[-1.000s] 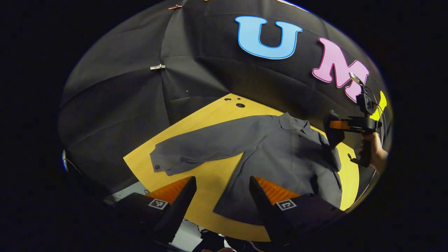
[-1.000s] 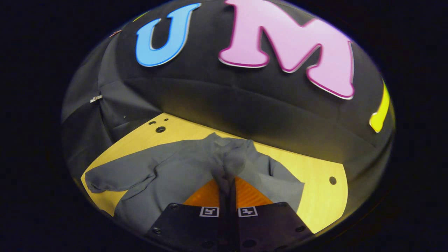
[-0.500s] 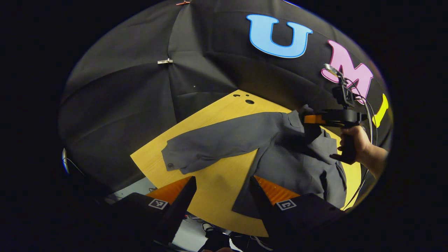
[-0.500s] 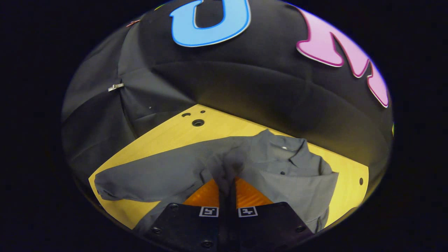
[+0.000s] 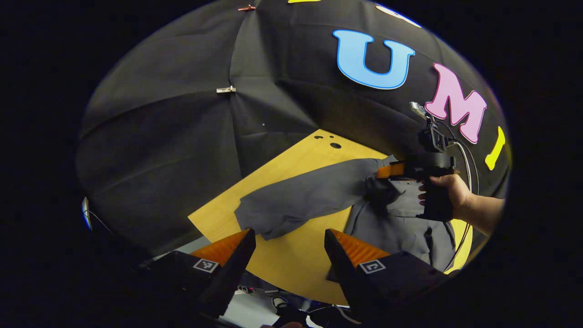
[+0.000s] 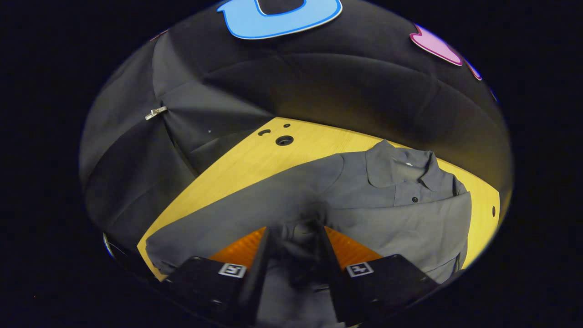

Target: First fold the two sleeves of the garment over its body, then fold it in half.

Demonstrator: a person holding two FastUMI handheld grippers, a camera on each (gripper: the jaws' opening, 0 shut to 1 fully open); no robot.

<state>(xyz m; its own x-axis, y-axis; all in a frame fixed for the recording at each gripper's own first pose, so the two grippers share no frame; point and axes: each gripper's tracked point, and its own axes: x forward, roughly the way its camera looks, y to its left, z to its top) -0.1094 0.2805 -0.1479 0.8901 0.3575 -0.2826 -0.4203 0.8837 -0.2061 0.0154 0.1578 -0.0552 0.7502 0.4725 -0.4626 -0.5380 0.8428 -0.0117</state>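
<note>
Grey shirt (image 6: 387, 214) lies flat on the yellow table (image 6: 255, 159), collar toward the booth wall; its right sleeve (image 6: 410, 237) is already laid across the body, left sleeve (image 5: 300, 200) is spread out over the tabletop. Right gripper (image 6: 294, 248) sits low over the shirt body with jaws parted and cloth bunched between them, looks like it's letting go of the sleeve end, though contact isn't clear. Left gripper (image 5: 287, 250) hangs spread and empty near the left sleeve, likely staged for it; no containers here.
</note>
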